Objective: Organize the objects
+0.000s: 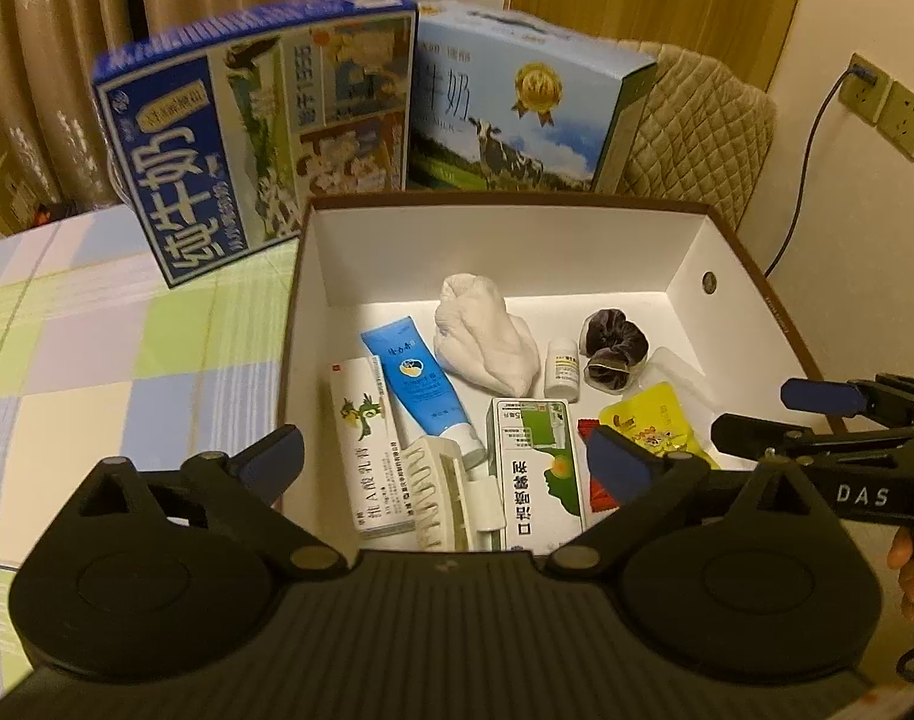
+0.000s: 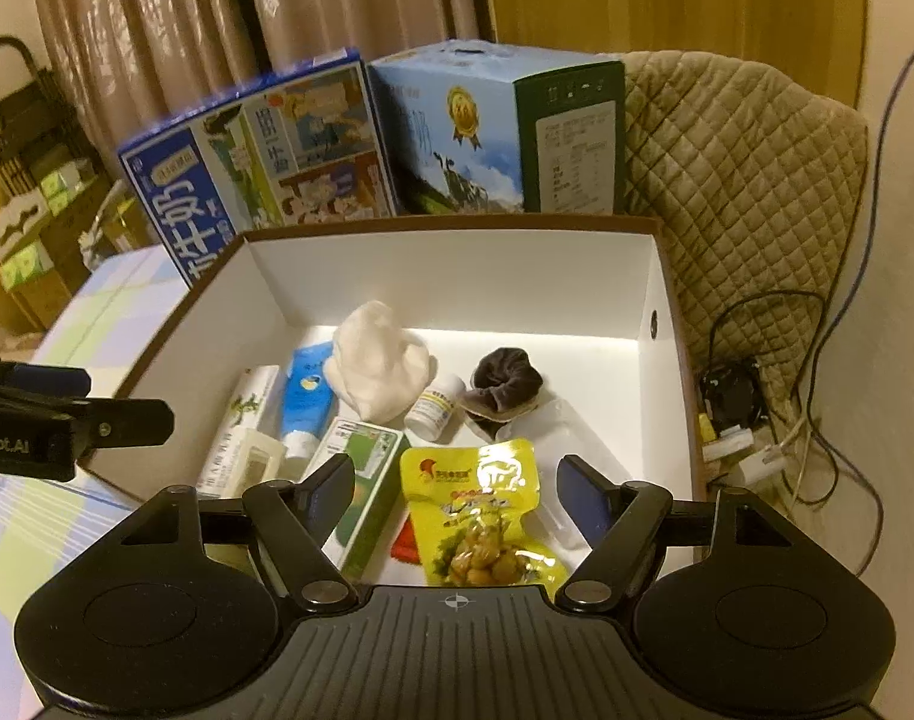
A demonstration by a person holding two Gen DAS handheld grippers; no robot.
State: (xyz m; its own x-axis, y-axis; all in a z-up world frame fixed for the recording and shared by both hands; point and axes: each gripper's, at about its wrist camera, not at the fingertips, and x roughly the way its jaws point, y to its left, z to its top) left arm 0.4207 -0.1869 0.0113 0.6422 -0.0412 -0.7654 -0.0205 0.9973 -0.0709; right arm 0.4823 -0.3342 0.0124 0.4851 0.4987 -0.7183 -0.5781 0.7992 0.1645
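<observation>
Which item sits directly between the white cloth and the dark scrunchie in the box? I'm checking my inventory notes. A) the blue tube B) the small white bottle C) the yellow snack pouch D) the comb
B: the small white bottle stands on the box floor between the white cloth and the dark scrunchie.

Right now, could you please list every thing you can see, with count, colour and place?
open cardboard box: 1, white inside, brown rim, on checked cloth
blue cream tube: 1, inside, left
white crumpled cloth: 1, inside, centre back
small white pill bottle: 1, inside, beside cloth
dark velvet scrunchie: 1, inside, right
yellow snack pouch: 1, inside, front right
green-white medicine carton: 1, inside, front
milk cartons: 2, blue, behind box
left gripper: open
right gripper: open
</observation>
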